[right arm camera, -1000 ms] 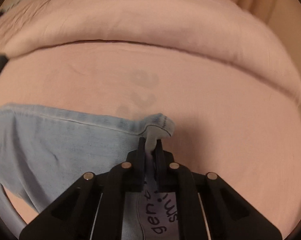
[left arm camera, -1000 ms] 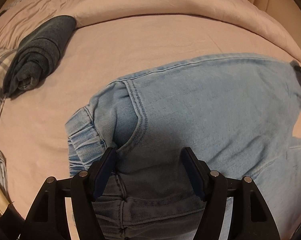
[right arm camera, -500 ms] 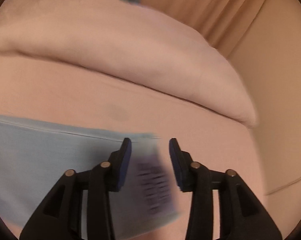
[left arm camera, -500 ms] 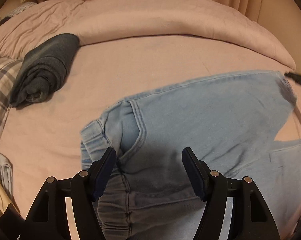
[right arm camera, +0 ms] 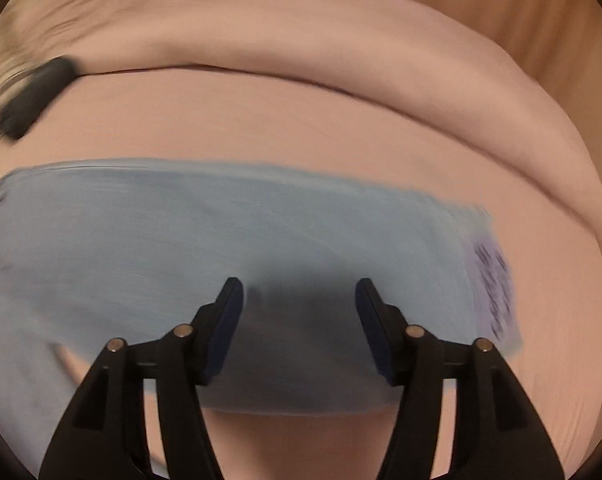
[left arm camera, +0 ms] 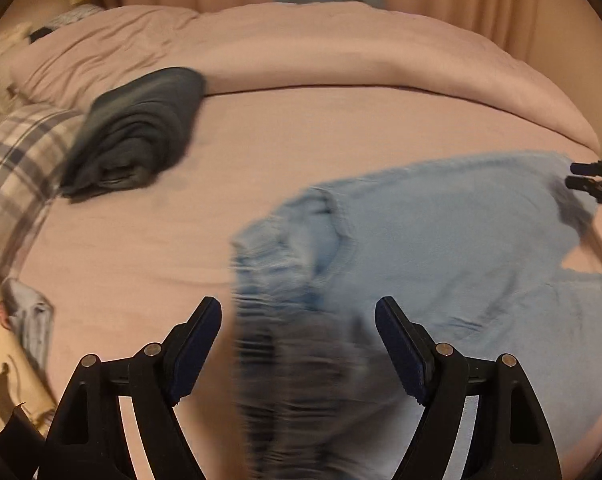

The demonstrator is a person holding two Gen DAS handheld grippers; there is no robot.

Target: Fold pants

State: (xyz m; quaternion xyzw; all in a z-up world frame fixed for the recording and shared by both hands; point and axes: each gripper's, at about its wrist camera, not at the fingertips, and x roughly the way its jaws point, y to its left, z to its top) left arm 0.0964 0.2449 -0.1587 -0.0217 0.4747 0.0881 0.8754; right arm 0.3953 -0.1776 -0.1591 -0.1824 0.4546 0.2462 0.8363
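Light blue denim pants (left arm camera: 441, 240) lie folded lengthwise on the pink bed sheet (left arm camera: 301, 140). In the left wrist view their gathered waistband (left arm camera: 269, 256) is near the middle, blurred. My left gripper (left arm camera: 299, 312) hovers over the waist end, jaws opening, nothing pressed between the pads. In the right wrist view the pants' legs (right arm camera: 221, 240) stretch across, with a white printed label (right arm camera: 493, 288) at the right end. My right gripper (right arm camera: 299, 292) hangs above the legs, jaws opening, holding nothing. The right gripper's tips (left arm camera: 589, 178) show at the far right of the left wrist view.
A rolled dark grey garment (left arm camera: 137, 132) lies at the back left, beside a plaid pillow (left arm camera: 17, 176). A thick pink duvet (left arm camera: 321, 48) runs along the far side, with curtains behind. Crumpled pale cloth (left arm camera: 33, 320) lies at the left bed edge.
My right gripper has let go of the pant hem, opened and swung left over the legs. My left gripper opened wider and pulled back and up from the waist.
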